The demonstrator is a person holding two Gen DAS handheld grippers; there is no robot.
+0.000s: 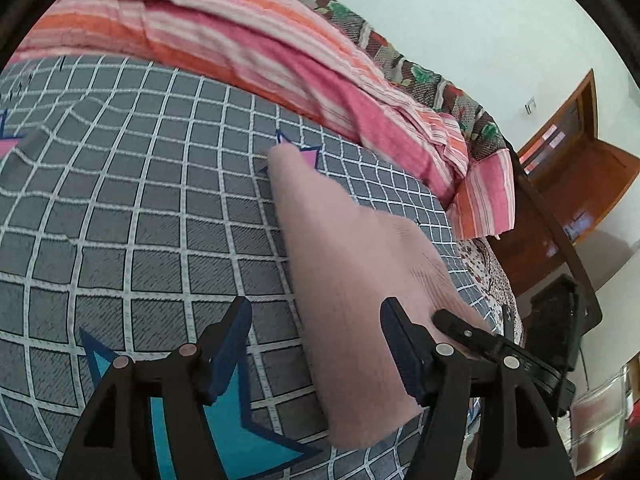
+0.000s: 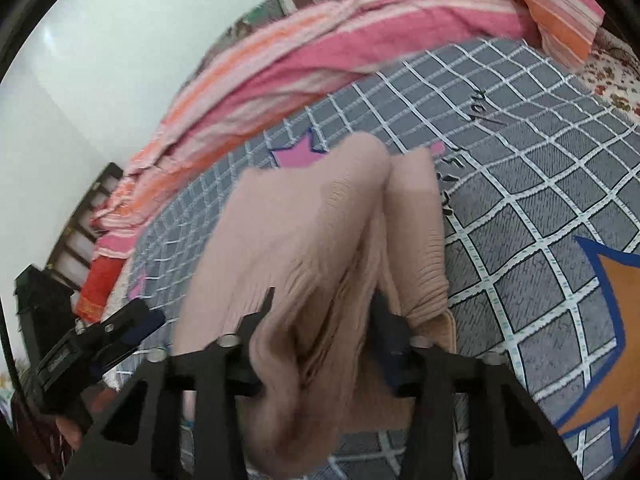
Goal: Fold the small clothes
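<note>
The right hand-held gripper (image 2: 320,320) pinches a bunched fold of the pink knit garment (image 2: 320,232) between its fingers. The left hand-held gripper (image 1: 316,344) stands spread, the garment's edge between its fingers but not squeezed. The garment drapes onto the grey checked bed sheet (image 1: 140,208). Beyond lies a striped pink blanket (image 1: 248,40).

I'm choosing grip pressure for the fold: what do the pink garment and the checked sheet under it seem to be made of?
Pink garment: looks like a soft ribbed knit, matte, perhaps wool or acrylic; fine parallel ribs show and it bunches in thick folds. Checked sheet: seems a thin woven, printed cotton-like cloth, matte; flat white grid lines and printed stars, with shallow wrinkles.
</note>
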